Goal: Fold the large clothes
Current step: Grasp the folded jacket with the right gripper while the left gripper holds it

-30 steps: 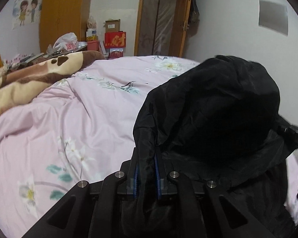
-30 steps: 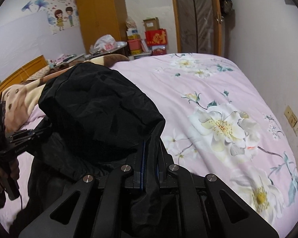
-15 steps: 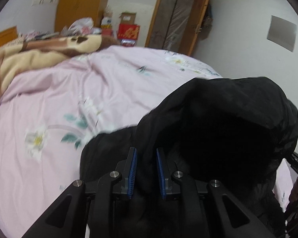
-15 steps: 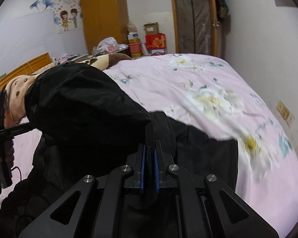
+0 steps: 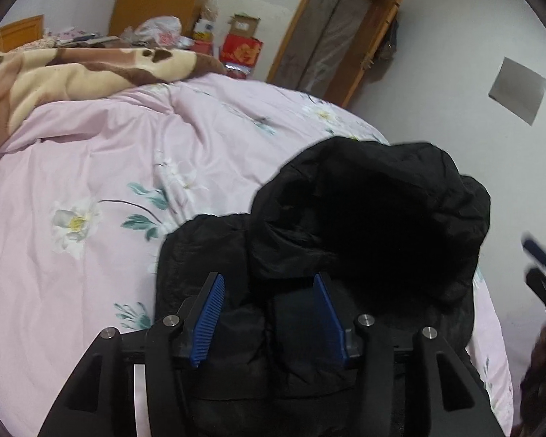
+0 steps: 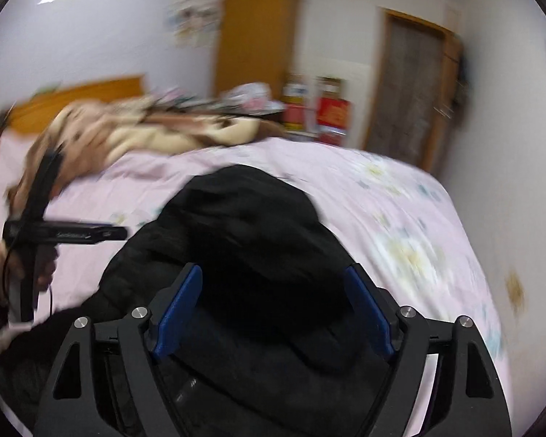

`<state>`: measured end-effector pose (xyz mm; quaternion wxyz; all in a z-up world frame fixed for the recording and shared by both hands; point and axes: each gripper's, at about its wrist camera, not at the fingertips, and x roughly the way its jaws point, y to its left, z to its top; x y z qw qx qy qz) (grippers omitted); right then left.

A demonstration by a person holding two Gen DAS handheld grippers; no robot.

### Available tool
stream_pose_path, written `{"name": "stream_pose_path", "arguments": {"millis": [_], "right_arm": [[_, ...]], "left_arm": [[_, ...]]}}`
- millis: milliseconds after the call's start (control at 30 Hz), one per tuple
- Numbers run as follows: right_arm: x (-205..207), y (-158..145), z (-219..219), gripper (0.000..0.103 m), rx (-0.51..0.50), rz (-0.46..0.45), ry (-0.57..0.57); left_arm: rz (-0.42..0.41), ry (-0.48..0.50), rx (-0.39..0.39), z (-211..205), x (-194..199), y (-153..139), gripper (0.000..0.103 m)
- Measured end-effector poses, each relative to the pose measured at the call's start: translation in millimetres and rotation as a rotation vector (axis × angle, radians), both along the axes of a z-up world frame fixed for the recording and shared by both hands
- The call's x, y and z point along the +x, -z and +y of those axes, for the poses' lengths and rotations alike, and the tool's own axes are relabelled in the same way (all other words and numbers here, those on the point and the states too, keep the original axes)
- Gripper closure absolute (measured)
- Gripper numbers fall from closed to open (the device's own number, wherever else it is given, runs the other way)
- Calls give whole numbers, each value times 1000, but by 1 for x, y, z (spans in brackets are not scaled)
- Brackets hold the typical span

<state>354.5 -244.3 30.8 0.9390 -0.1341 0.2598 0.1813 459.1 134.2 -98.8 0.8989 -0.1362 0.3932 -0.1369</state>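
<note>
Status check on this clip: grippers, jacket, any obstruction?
Left gripper and right gripper opening, pads off fabric. Black hooded jacket lies bunched on pink floral duvet. Nothing in the way.

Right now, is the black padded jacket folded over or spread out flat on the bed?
Folded over: the black padded jacket lies bunched, its upper part doubled onto its lower part, on the pink floral bedspread.

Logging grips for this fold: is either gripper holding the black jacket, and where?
Neither: the left gripper and right gripper are opening, pads clear of the black jacket.
</note>
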Motion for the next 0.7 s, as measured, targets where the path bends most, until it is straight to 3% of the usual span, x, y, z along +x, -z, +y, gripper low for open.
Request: {"name": "stream_pose_path", "arguments": {"millis": [133,200,367,433,500,533,633,700], "right_arm": [[69,5,45,22,-200,74,-86],[100,13,58,22,-211,174,-111],[107,18,60,24,-184,250,-168],[103,24,59,39,-223,267,-160],[102,29,55,90,-264,272,-124],[104,30,55,98,-284,275,-102],[100,22,56,101,-280,217,-98],[93,9,50,102,-263,133,-74]], "left_arm": [[-8,12,13,-5,2,-2,52],[3,27,9,-6,4,-2,52],[32,75,31,-8,9,3,52],[29,96,40,-11,9,4,52],[29,105,65,-16,12,6,52],[33,109,67,-18,13,6,52],[41,130,39,-24,20,4,52],[49,112,77,-31,29,3,52]]}}
